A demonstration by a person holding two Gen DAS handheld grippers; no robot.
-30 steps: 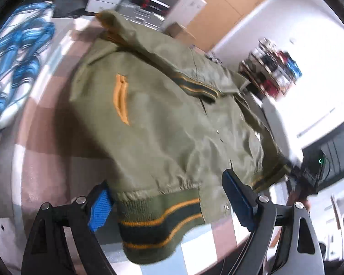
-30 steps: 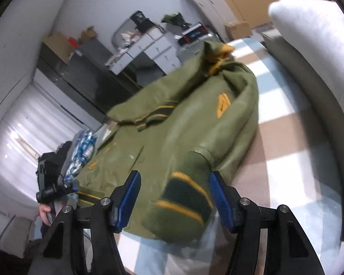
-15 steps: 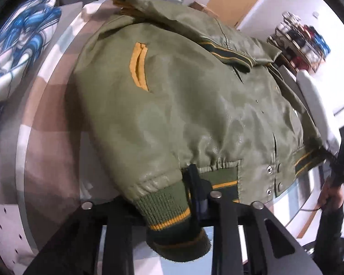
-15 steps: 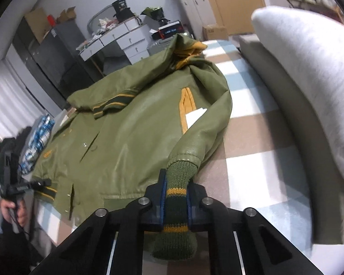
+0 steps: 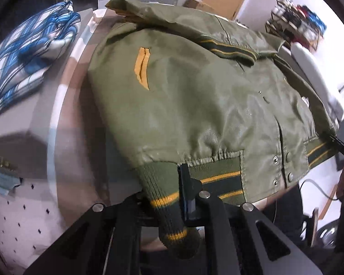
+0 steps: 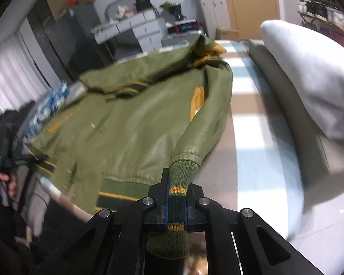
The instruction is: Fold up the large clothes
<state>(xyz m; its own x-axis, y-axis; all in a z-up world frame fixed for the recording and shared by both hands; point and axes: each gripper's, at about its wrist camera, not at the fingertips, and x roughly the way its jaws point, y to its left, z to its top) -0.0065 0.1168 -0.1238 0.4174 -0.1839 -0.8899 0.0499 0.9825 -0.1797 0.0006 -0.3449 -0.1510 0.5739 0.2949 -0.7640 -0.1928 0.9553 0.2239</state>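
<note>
the green jacket (image 5: pixel 195 96) lies spread on the checked bed (image 6: pixel 259 137). the left gripper (image 5: pixel 172 197) is clamped on one knit cuff (image 5: pixel 169 208); the right gripper (image 6: pixel 176 202) is clamped on the other cuff (image 6: pixel 177 190), both cuffs at the bed's near edge.

— Looks like a bedroom in a home.
— Why?
— Big bed (image 6: pixel 252 123) with a checked sheet. Fat white pillow (image 6: pixel 309 73) on it.
— Anything more?
— White drawers (image 6: pixel 144 32) piled with stuff, a wooden door (image 6: pixel 250 2), a rack of shoes (image 6: pixel 321 9), a folded blue and white blanket (image 5: pixel 27 55).
</note>
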